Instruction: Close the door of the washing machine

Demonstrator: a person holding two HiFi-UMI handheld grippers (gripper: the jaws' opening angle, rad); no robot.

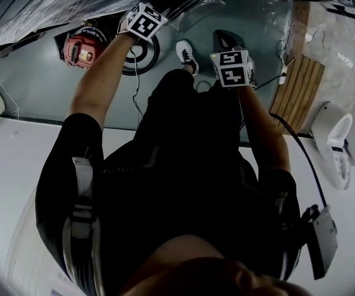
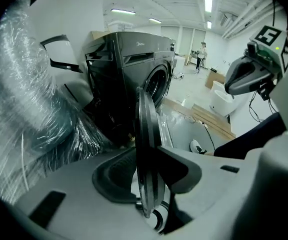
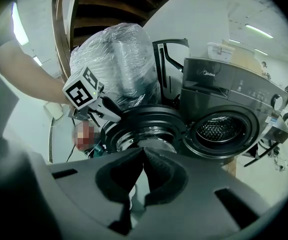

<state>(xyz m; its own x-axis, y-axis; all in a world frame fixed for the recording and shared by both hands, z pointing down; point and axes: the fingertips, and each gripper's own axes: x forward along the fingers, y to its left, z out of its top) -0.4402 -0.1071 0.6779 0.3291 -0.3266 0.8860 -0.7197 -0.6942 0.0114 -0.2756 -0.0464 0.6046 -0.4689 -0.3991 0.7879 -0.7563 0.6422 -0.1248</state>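
Clamped jaws of the left gripper (image 2: 151,178) pinch the open door (image 2: 147,129) by its rim, probably to swing it shut against the washing machine (image 2: 128,69) behind; the right gripper (image 3: 145,174), clenched on nothing, faces the drum (image 3: 221,130).

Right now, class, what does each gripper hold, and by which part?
The left gripper grips the round dark washing-machine door by its outer rim, which stands edge-on between the jaws. The right gripper is shut and holds nothing.

You have the dark grey front-loading washing machine (image 3: 224,94) standing upright, its drum mouth uncovered. Its round dark glass-centred door (image 3: 146,126) is swung wide open, left of the mouth.
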